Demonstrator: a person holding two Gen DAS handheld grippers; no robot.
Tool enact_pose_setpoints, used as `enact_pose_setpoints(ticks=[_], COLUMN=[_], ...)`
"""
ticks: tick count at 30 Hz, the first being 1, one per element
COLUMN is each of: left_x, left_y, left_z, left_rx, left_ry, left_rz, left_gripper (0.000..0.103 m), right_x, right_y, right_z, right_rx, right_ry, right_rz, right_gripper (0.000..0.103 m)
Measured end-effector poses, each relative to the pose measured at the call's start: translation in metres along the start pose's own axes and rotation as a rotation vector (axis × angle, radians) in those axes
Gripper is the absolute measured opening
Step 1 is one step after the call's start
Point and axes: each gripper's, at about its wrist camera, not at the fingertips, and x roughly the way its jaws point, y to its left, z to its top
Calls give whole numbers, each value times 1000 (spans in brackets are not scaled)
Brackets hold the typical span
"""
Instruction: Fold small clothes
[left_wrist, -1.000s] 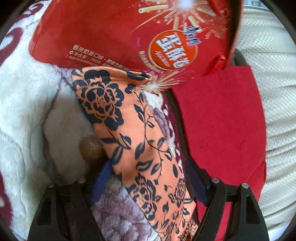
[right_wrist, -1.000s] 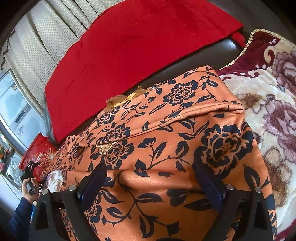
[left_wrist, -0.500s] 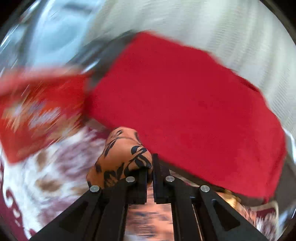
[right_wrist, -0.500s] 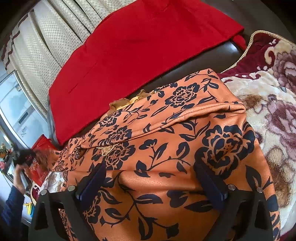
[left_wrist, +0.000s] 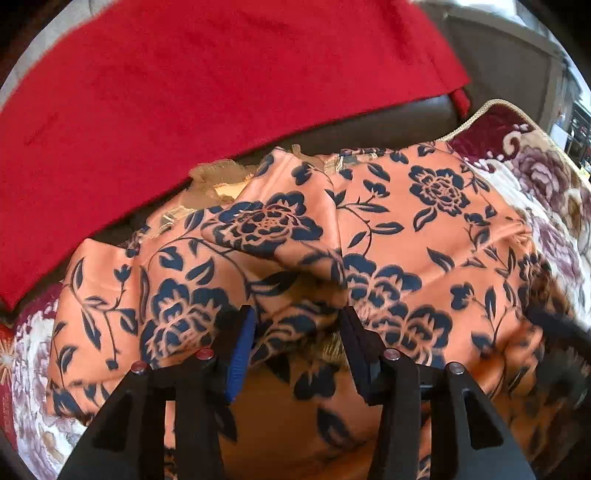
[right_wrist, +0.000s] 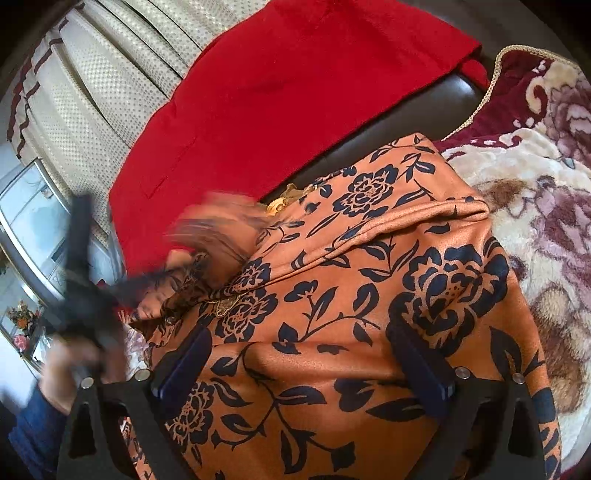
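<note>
On floral blanket (left_wrist: 546, 206), one orange garment (left_wrist: 406, 229) (folded), two hand-held grippers released, left (left_wrist: 297, 326), right (right_wrist: 299, 354).

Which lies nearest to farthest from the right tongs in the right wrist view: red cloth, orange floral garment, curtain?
1. Orange floral garment, directly under the open right tongs.
2. Red cloth, beyond it, upper middle.
3. Curtain, behind, upper left.

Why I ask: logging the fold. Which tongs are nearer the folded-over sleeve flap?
Left. The left tongs sit open just behind the sleeve flap, which lies straight ahead. The right tongs, open wide, are over the orange garment farther along, beside the flap.
</note>
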Motion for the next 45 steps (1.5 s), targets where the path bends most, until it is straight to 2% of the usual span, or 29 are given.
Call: enact_pose_setpoints(ticks=[1, 2, 4, 6, 8, 10, 12, 14, 16, 18, 21, 22, 23, 24, 25, 27, 28, 30, 31, 32, 34, 35, 36, 37, 38, 42, 45], left_x=[-13, -27, -58, -88, -111, -122, -127, -130, -131, -132, -138, -141, -143, -143, -142, -140, -139, -137, -136, -135, -132, -130, -130, -130, -130, -131, -131], left_y=[6, 16, 43, 70, 97, 133, 158, 180, 195, 201, 207, 211, 214, 215, 217, 219, 219, 217, 215, 213, 209, 207, 206, 205, 203, 206, 208], left_z=[-5, -9, -19, -37, -57, -77, -103, -127, -147, -162, -180, -185, -191, -193, -195, -196, -195, -192, -191, -190, -187, -186, -186, -185, -184, -185, -187], left_rx=[-9, -38, -124, -223, -341, -483, -594, -696, -761, -790, -811, -816, -822, -827, -833, -847, -848, -840, -836, -831, -824, -822, -817, -813, -805, -817, -826], left_ry=[-30, -55, -137, -208, -250, -269, -277, -265, -250, -253, -255, -253, -255, -260, -264, -261, -267, -266, -265, -264, -247, -240, -234, -232, -229, -219, -208], left_rz=[-1, -8, -31, -35, -15, 4, 16, 20, 17, 20, 26, 26, 27, 29, 33, 29, 24, 28, 26, 21, 16, 13, 10, 12, 18, 25, 23], left_gripper=[59, 63, 78, 83, 83, 83, 83, 83, 83, 83, 83, 83, 83, 83, 83, 83, 83, 83, 83, 83, 83, 83, 83, 83, 83, 83, 83], right_x=[-1, -3, -10, -14, -15, -8, 9, 42, 83, 129, 192, 205, 211, 206, 194, 153, 134, 105, 93, 85, 82, 81, 82, 84, 84, 101, 120], right_y=[0, 1, 0, 3, 16, 45, 86, 135, 168, 184, 185, 181, 172, 167, 161, 132, 112, 66, 39, 15, -13, -23, -31, -33, -32, -19, -5], right_z=[2, 3, 7, 17, 31, 50, 65, 75, 79, 84, 80, 77, 78, 83, 91, 110, 116, 118, 114, 108, 99, 94, 91, 91, 91, 100, 105], right_rx=[3, 6, 25, 53, 42, -42, -193, -400, -533, -590, -632, -634, -588, -522, -449, -237, -137, 45, 134, 204, 299, 344, 393, 428, 455, 472, 407], right_ry=[15, 21, 20, 11, 9, 16, 42, 96, 161, 228, 352, 382, 405, 386, 343, 241, 192, 115, 87, 78, 96, 106, 107, 98, 77, 107, 157], right_rz=[-1, -1, -1, 8, 35, 14, -33, -134, -202, -273, -372, -408, -384, -347, -316, -191, -160, -159, -186, -190, -122, -83, -37, 24, 91, 139, 56], right_gripper=[99, 99, 99, 99, 99, 99, 99, 99, 99, 99, 97, 90, 69, 47, 21, 21, 21, 21, 27, 26, 27, 40, 57, 83, 89, 89, 83])
